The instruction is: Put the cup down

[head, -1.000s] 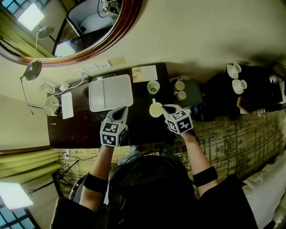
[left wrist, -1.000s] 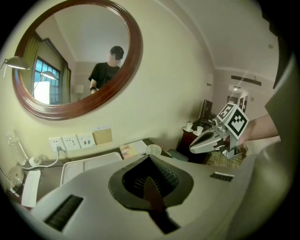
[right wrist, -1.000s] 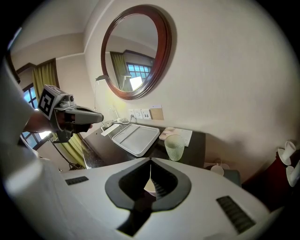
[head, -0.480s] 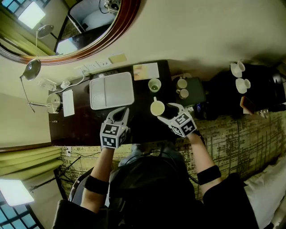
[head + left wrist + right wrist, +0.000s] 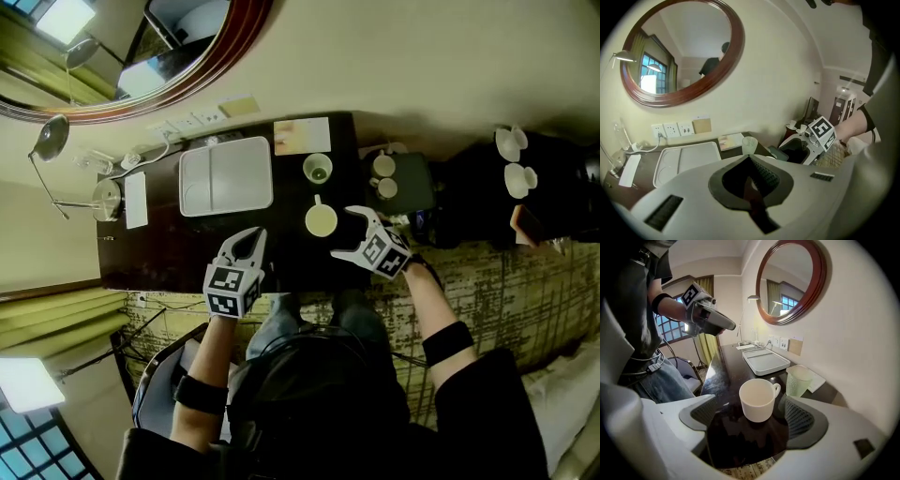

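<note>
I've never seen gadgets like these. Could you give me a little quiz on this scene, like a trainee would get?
1. True or false: the white cup stands upright on the dark table.
2. The right gripper is: A) shut on the cup's handle; B) open, with the cup between its jaws; C) shut and empty.
3. In the right gripper view, what stands just beyond the cup, beside its handle?
Key: 1 true. 2 B: its jaws have just been opening, and the pads are clear of the cup. 3 the pale green glass.
</note>
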Motion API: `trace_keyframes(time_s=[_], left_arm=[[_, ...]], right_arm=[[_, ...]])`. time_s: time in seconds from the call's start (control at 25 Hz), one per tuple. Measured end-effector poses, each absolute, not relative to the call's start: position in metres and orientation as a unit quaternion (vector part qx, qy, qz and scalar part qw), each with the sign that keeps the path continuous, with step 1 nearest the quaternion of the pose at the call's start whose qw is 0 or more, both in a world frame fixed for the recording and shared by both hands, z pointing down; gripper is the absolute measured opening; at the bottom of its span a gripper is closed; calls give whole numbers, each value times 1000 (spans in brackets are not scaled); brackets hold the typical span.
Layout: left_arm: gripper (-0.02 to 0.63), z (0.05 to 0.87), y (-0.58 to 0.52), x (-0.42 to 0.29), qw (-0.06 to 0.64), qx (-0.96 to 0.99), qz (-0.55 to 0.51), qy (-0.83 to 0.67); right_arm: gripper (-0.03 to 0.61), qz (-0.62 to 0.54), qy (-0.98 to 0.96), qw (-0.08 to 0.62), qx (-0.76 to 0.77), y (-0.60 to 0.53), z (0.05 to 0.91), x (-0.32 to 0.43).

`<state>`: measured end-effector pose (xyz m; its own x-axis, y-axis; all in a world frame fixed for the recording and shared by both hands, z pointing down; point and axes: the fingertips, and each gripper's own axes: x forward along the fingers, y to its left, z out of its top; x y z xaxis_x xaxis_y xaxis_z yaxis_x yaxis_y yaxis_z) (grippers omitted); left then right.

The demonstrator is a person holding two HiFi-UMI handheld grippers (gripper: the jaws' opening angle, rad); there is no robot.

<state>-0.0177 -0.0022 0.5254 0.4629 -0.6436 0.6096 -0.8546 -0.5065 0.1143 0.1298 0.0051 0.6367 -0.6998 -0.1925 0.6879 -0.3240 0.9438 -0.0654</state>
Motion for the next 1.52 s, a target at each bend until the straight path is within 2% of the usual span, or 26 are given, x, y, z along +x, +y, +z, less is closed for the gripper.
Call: trace_keyframes(time_s=[0.2,0.52,1.08,1.2,1.36,1.52], left_arm=[[0,531,-3,-8,212,813,256,-477],[0,549,-3,3,219,794,270,-499],[0,574,-13,27,218,782,285,-510],[0,577,-13,25,221,779,284,-514],[0,578,-15,21,226,778,283,-513],[0,578,-16,14,228,777,282,-515]], right_arm=[[542,116,-929,337,100,-3,653,128],[543,48,-942,330,34,-10,681,118],[538,9,-955,296,-29,-20,699,94],[512,10,-956,290,-40,-18,698,89],[410,10,-957,286,-40,-20,692,85],[410,19,-957,287,-37,-20,693,85]])
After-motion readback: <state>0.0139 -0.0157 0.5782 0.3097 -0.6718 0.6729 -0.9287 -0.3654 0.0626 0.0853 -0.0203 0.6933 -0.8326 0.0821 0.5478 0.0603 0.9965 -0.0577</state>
